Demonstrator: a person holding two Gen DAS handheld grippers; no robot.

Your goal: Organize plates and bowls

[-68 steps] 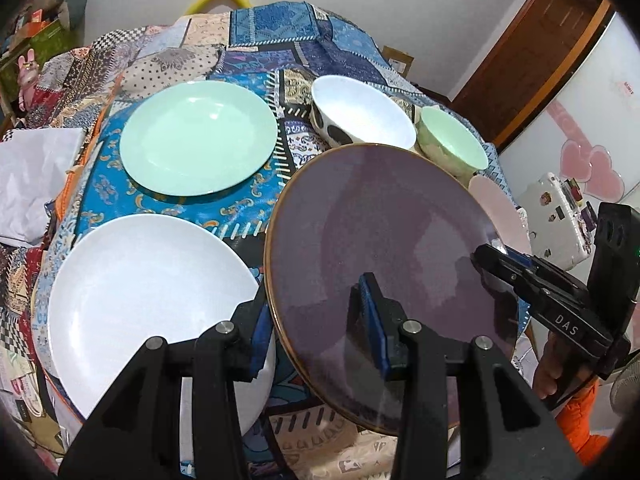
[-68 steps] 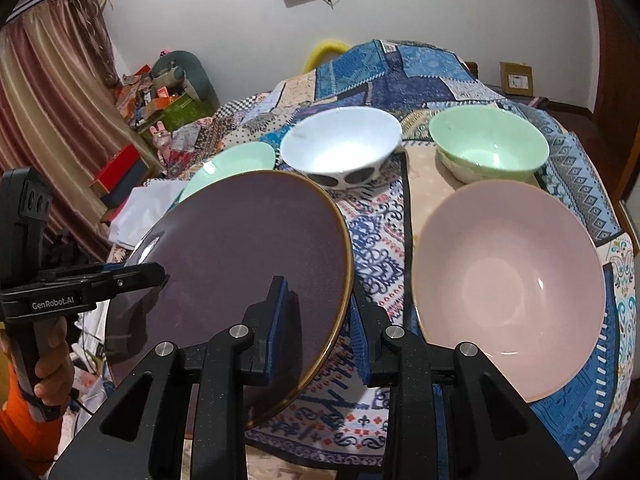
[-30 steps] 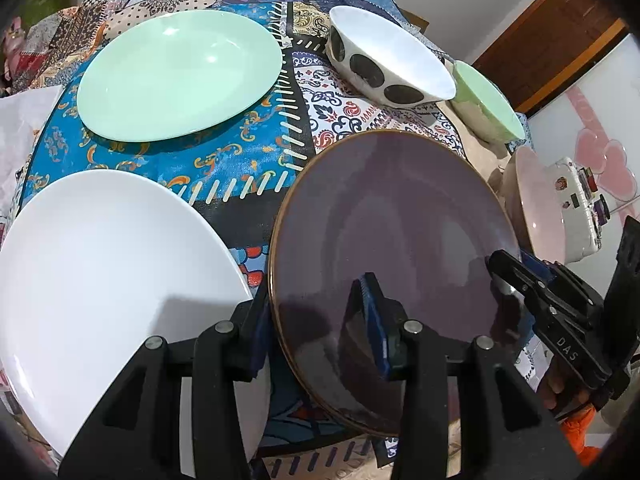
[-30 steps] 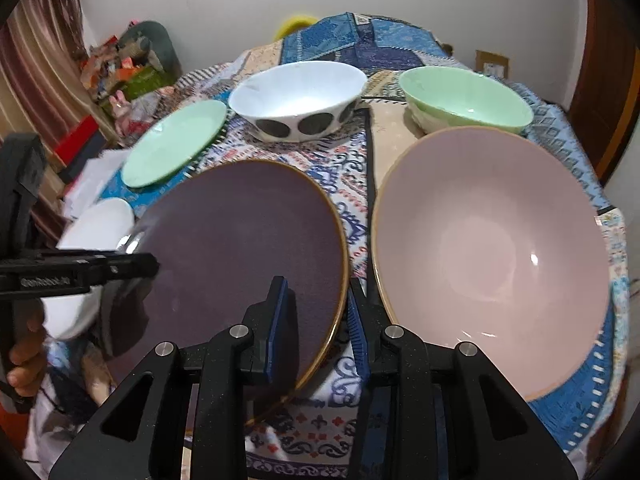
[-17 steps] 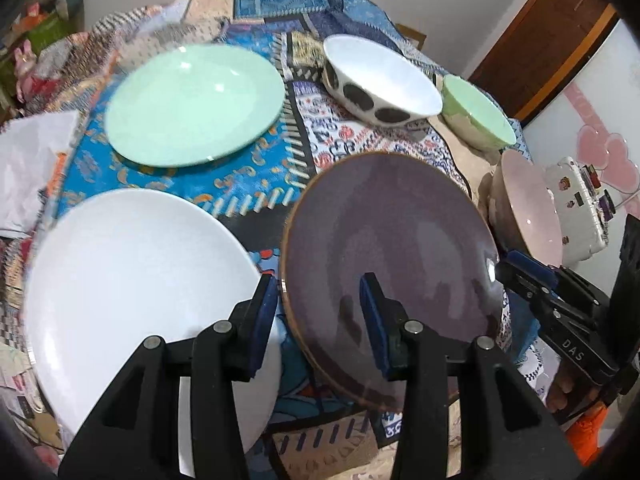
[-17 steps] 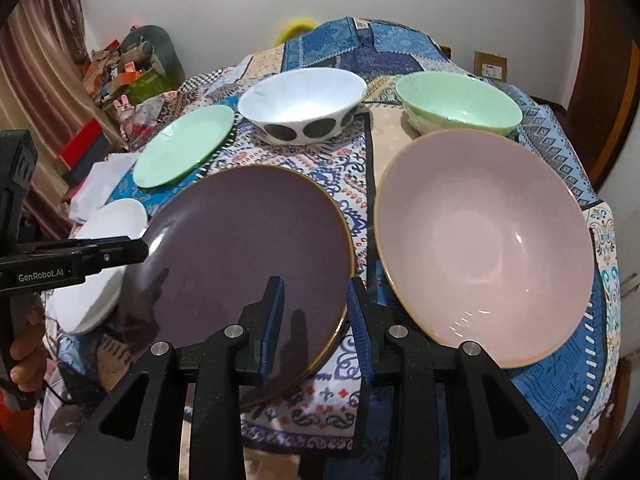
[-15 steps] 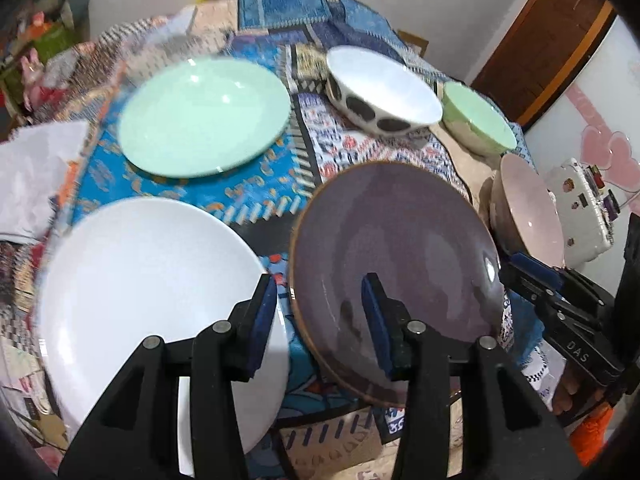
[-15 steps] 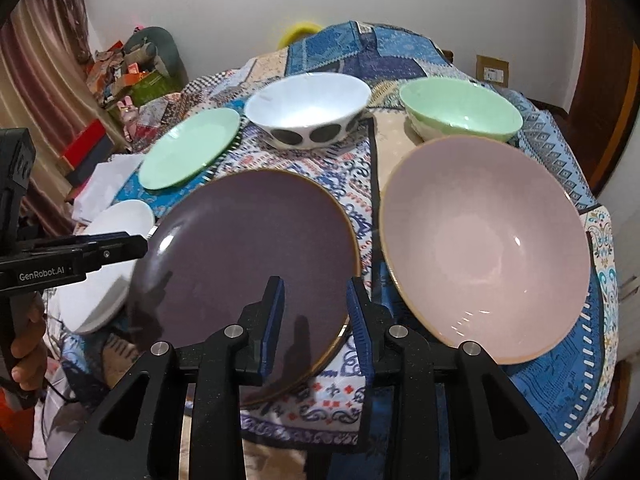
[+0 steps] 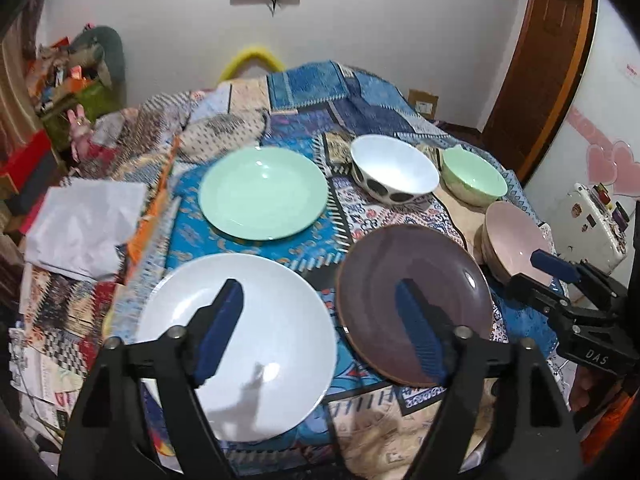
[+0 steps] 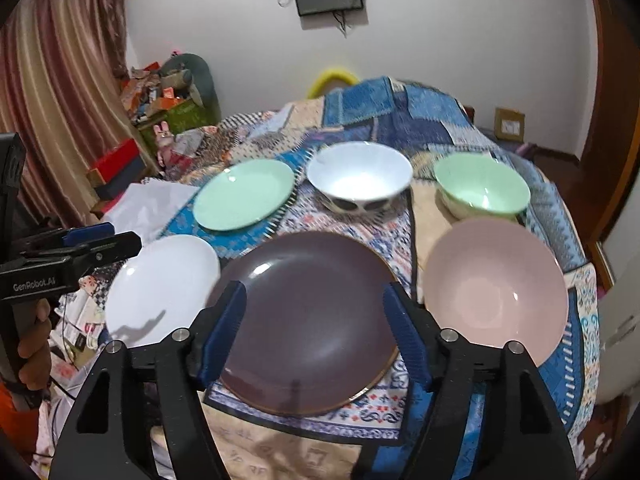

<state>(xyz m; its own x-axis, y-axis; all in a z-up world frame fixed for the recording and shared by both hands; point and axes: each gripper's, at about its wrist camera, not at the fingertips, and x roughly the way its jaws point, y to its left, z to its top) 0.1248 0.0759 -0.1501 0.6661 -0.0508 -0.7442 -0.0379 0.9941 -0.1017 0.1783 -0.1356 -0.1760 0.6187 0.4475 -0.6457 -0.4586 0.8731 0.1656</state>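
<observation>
On my desk (image 9: 280,92), under a patchwork cloth (image 10: 400,120):

- Purple plate (image 9: 414,300), flat at the near edge, between white plate (image 9: 240,340) and pink bowl (image 10: 496,292).
- Green plate (image 9: 262,194), far left row.
- White spotted bowl (image 9: 394,174), beside it.
- Green bowl (image 9: 474,182), far right.

My left tongs (image 9: 320,328): jaws opening, nothing gripped, above the gap between the white and purple plates. My right tongs (image 10: 314,328): jaws opening, empty, hovering over the purple plate, pads clear of its rim.
</observation>
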